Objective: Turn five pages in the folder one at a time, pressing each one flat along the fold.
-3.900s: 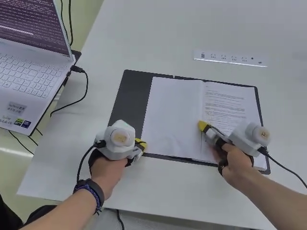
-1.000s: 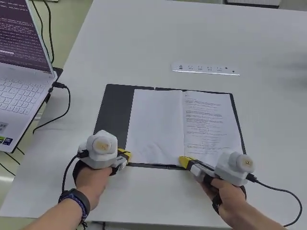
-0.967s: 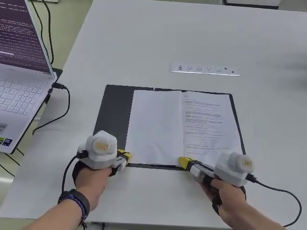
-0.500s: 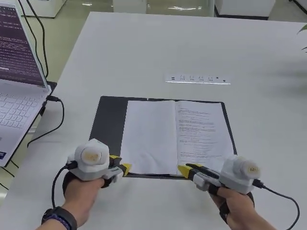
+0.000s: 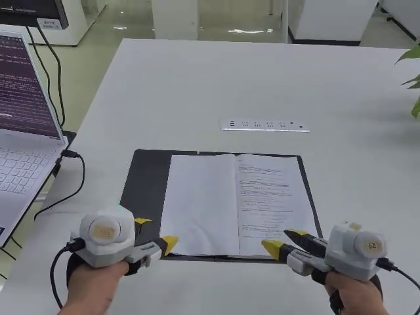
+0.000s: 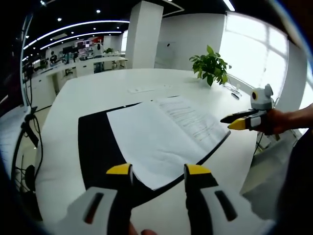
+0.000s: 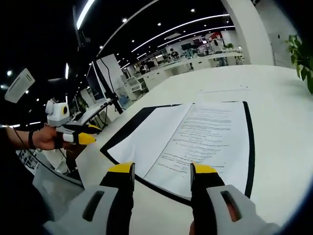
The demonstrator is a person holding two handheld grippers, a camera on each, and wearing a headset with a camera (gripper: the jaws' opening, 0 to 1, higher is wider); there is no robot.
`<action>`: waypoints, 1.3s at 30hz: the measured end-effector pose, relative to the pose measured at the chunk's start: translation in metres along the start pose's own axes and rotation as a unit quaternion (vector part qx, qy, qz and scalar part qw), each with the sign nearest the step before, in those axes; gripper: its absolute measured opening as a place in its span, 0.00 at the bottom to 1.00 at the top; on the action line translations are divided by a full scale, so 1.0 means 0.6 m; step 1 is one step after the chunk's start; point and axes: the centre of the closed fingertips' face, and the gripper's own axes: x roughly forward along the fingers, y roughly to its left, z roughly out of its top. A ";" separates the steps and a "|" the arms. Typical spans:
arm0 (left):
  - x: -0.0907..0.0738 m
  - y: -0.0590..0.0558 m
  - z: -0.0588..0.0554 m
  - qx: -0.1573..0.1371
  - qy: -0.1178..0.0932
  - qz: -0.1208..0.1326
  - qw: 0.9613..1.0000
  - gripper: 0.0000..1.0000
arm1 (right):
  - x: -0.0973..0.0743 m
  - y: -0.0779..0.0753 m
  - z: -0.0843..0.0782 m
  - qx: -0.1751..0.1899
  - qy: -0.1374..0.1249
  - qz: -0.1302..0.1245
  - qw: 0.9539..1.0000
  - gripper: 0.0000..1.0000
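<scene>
The black folder [image 5: 147,187] lies open on the white table, a blank sheet [image 5: 197,203] on its left and a printed page [image 5: 269,200] on its right, both flat. My left gripper [image 5: 156,233] hovers at the folder's near left corner, open and holding nothing. My right gripper [image 5: 283,241] sits at the near edge below the printed page, open too. The left gripper view has its jaws [image 6: 158,169] spread above the blank sheet [image 6: 151,137], with the right gripper [image 6: 244,120] beyond. In the right gripper view the jaws [image 7: 162,168] frame the printed page [image 7: 205,137].
A laptop [image 5: 20,131] stands open at the left with a cable [image 5: 65,177] trailing toward the folder. A white power strip [image 5: 264,125] is set in the table behind the folder. Plant leaves [image 5: 413,72] reach in at the far right edge.
The right gripper slid down the fold and off the page to the folder's near edge. Both grippers drew back toward me with jaws apart. The head camera tilted up.
</scene>
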 end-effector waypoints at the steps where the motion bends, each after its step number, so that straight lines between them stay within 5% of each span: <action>1: -0.002 0.000 0.002 0.001 -0.002 0.001 1.000 0.43 | -0.005 -0.002 0.003 -0.006 -0.001 -0.002 1.000 0.45; 13: -0.050 0.005 0.059 0.029 -0.038 0.008 0.999 0.53 | -0.050 -0.018 0.046 -0.023 -0.033 -0.017 0.999 0.51; 23: -0.089 0.003 0.085 0.036 -0.051 0.008 0.998 0.60 | -0.091 -0.022 0.069 -0.026 -0.056 -0.029 0.998 0.56; 39: -0.122 0.001 0.081 0.025 -0.058 0.028 0.998 0.69 | -0.117 -0.011 0.063 -0.021 -0.061 -0.036 0.997 0.62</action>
